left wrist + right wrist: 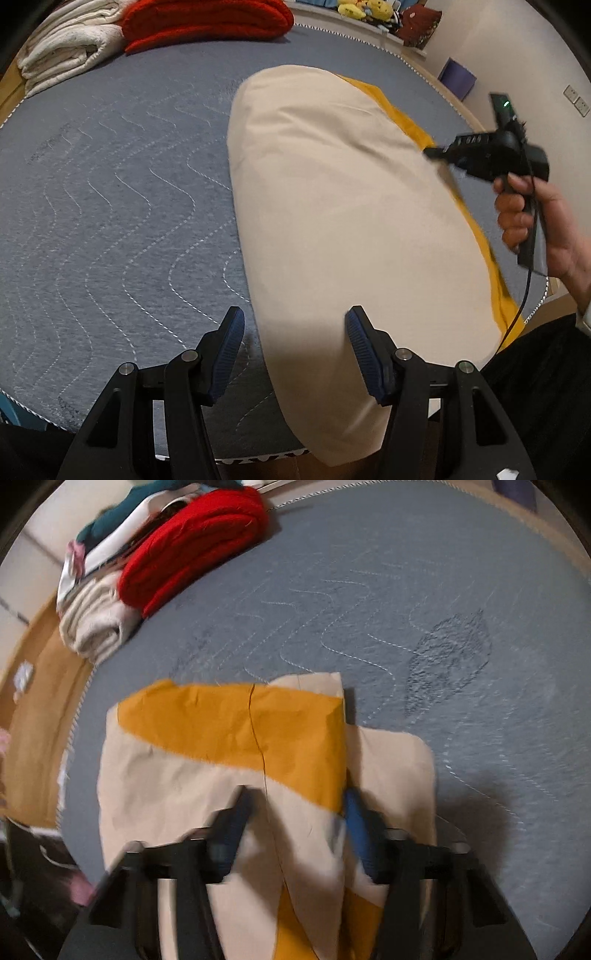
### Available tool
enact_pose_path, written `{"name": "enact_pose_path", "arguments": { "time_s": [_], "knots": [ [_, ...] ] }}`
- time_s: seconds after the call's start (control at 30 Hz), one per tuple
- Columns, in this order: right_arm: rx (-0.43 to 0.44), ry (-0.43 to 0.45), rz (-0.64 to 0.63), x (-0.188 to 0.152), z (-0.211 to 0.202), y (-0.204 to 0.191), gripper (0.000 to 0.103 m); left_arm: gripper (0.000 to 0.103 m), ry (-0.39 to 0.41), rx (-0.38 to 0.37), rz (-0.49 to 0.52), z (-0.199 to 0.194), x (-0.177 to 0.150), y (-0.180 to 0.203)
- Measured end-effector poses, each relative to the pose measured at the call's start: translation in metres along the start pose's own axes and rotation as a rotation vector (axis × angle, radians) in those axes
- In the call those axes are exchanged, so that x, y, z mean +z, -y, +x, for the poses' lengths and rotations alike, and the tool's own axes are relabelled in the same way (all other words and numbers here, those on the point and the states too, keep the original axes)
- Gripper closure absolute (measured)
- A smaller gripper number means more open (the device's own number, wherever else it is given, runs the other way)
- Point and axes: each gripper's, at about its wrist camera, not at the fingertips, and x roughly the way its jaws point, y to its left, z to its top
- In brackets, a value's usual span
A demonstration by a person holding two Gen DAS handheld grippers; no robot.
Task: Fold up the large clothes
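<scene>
A large cream and mustard-yellow garment lies folded on the grey quilted bed. My left gripper is open and empty, its blue pads over the garment's near left edge. My right gripper, held in a hand, is at the garment's far right yellow edge in the left wrist view. In the right wrist view, which is blurred, the right gripper stands open over the garment, with cloth lying between and under its fingers. The garment's near end hangs over the bed's edge.
A folded red blanket and a folded white blanket lie at the bed's far left corner; they also show in the right wrist view. Plush toys sit on a ledge behind. A wall is on the right.
</scene>
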Motion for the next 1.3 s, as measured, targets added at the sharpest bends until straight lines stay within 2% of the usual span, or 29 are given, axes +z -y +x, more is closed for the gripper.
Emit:
{"name": "enact_pose_path", "arguments": {
  "time_s": [0.03,0.1,0.17,0.27,0.37,0.4,0.47,0.53,0.57,0.6,0.67,0.73,0.8,0.83,0.9,0.97,1.07,1.1,1.13,1.17,1.2,1.23,1.3],
  "knots": [
    [-0.029,0.044,-0.002,0.001,-0.006,-0.001,0.099,0.047,-0.003,-0.001,0.001,0.002,0.001,0.002],
    [-0.113,0.164,-0.031,0.004,-0.025,-0.009,0.101,0.046,-0.008,-0.015,0.004,0.006,0.004,0.006],
    [-0.192,0.211,0.005,0.005,-0.036,-0.006,0.102,0.045,-0.013,-0.036,0.008,0.009,0.005,0.010],
    [-0.314,0.087,0.062,0.001,-0.011,0.015,0.101,0.044,-0.018,-0.014,0.050,0.012,0.004,0.021],
    [-0.323,0.034,0.036,-0.001,0.004,0.014,0.100,0.044,-0.011,0.003,0.076,0.009,0.003,0.022],
    [-0.356,0.042,-0.005,-0.002,0.003,0.008,0.100,0.044,-0.012,-0.003,0.068,0.007,0.003,0.021],
    [-0.411,0.062,-0.034,-0.005,-0.006,0.002,0.089,0.046,-0.013,-0.025,0.056,0.001,0.001,0.019],
    [-0.510,0.126,-0.070,-0.009,-0.025,-0.004,0.085,0.048,-0.020,-0.047,0.069,-0.003,-0.003,0.020],
    [-0.530,0.168,-0.092,-0.012,-0.038,-0.008,0.085,0.048,-0.031,-0.059,0.083,-0.004,-0.007,0.022],
    [-0.502,0.233,-0.128,-0.018,-0.056,-0.016,0.085,0.048,-0.059,-0.068,0.100,-0.002,-0.012,0.023],
    [-0.379,0.278,-0.186,-0.031,-0.079,-0.029,0.085,0.047,-0.124,-0.070,0.109,0.009,-0.022,0.024],
    [-0.195,0.219,-0.226,-0.049,-0.086,-0.038,0.083,0.045,-0.160,-0.096,0.068,0.013,-0.027,0.019],
    [-0.057,0.073,-0.254,-0.074,-0.075,-0.045,0.082,0.045,-0.183,-0.127,0.043,0.014,-0.030,0.016],
    [-0.057,-0.002,-0.275,-0.091,-0.066,-0.048,0.082,0.045,-0.194,-0.131,0.040,0.014,-0.032,0.015],
    [-0.131,-0.127,-0.303,-0.123,-0.047,-0.045,0.082,0.045,-0.211,-0.132,0.037,0.013,-0.035,0.015],
    [-0.182,-0.189,-0.278,-0.144,-0.038,-0.035,0.081,0.045,-0.239,-0.136,0.047,0.012,-0.039,0.016],
    [-0.243,-0.174,-0.199,-0.155,-0.052,-0.017,0.077,0.044,-0.254,-0.081,0.149,0.003,-0.036,0.026],
    [-0.290,-0.169,-0.181,-0.159,-0.057,-0.011,0.075,0.044,-0.241,-0.060,0.181,-0.002,-0.031,0.028],
    [-0.325,-0.161,-0.169,-0.162,-0.062,-0.007,0.066,0.044,-0.204,-0.041,0.210,-0.010,-0.022,0.030],
    [-0.345,-0.151,-0.157,-0.164,-0.067,-0.004,0.063,0.044,-0.177,-0.042,0.219,-0.016,-0.015,0.029],
    [-0.334,-0.131,-0.140,-0.165,-0.075,-0.003,0.063,0.044,-0.148,-0.051,0.218,-0.021,-0.003,0.024],
    [-0.288,-0.098,-0.123,-0.163,-0.085,-0.003,0.063,0.043,-0.124,-0.059,0.202,-0.023,0.011,0.017],
    [-0.194,-0.035,-0.102,-0.161,-0.101,-0.007,0.059,0.033,-0.090,-0.077,0.129,-0.019,0.038,-0.001]
  ]
}}
